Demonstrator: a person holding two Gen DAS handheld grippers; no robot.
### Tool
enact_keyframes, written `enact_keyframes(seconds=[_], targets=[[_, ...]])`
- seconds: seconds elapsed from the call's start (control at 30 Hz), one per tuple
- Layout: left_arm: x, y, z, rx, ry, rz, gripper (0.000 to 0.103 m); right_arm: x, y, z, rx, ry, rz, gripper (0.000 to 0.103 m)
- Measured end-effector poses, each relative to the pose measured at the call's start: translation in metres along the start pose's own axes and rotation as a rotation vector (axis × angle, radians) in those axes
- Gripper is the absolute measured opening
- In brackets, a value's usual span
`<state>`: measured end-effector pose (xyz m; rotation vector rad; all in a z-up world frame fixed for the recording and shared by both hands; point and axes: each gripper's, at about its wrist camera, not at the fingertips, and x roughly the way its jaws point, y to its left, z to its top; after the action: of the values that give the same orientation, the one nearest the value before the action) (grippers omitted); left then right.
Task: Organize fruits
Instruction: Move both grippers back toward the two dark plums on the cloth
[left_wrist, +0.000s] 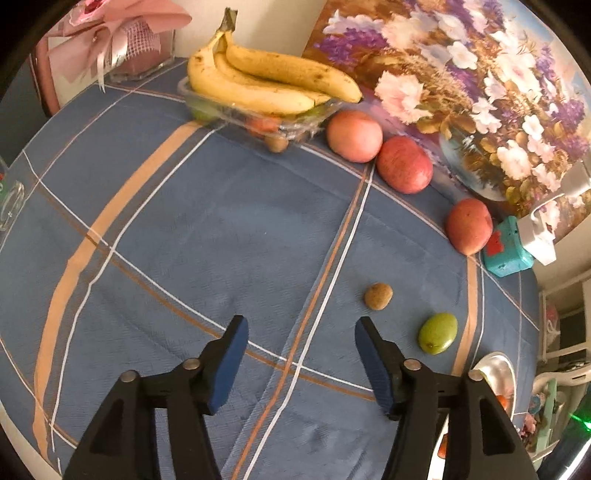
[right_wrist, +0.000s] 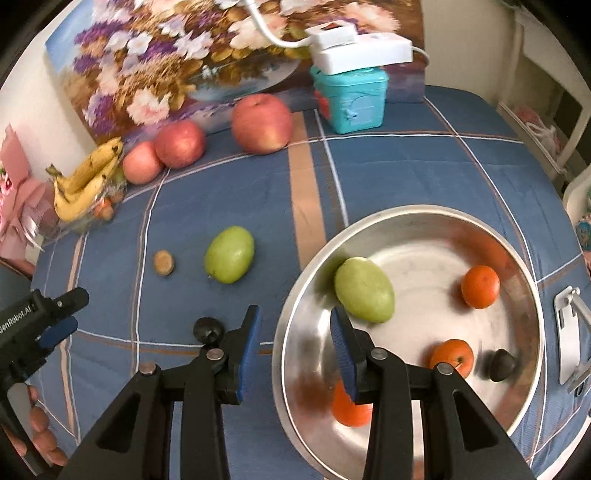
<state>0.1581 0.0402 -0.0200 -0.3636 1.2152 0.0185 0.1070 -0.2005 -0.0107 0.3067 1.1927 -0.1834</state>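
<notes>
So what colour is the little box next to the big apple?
Teal box, clearest in the right wrist view.

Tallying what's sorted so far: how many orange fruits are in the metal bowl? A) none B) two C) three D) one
C: in the bowl lie three orange fruits, beside a green fruit and a dark one.

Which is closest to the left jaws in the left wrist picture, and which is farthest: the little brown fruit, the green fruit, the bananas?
From the left gripper:
1. Little brown fruit, just ahead, slightly right.
2. Green fruit, further out to the right, a close call with the first.
3. Bananas, far away on the clear tray at the back.
</notes>
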Motion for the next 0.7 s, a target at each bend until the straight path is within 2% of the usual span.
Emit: enact_keyframes(seconds=[0.07,0.2,0.27,0.37,0.43,0.5,0.7], targets=[[0.004,0.000,-0.002,0.001,0.011,0.023,0.077,0.002,0.005,0.000,-0.015,0.000,-0.011,0.059],[0.012,0.001,-0.005,0.009,0.030,0.051,0.085,0.004,0.012,-0.001,-0.047,-0.003,-0.037,0.065],[0.014,0.000,-0.006,0.016,0.028,0.060,0.090,0.005,0.014,-0.001,-0.059,-0.005,-0.044,0.078],[0.015,-0.002,-0.007,0.022,0.023,0.072,0.100,0.006,0.015,-0.002,-0.068,-0.011,-0.042,0.082],[0.017,-0.002,-0.007,0.023,0.020,0.076,0.102,0.006,0.016,-0.002,-0.074,-0.019,-0.045,0.085],[0.018,-0.003,-0.007,0.027,0.016,0.084,0.103,0.006,0.017,-0.003,-0.081,-0.031,-0.049,0.091],[0.023,-0.011,-0.011,0.065,0.010,0.096,0.103,0.005,0.013,-0.003,-0.062,-0.049,-0.062,0.095]])
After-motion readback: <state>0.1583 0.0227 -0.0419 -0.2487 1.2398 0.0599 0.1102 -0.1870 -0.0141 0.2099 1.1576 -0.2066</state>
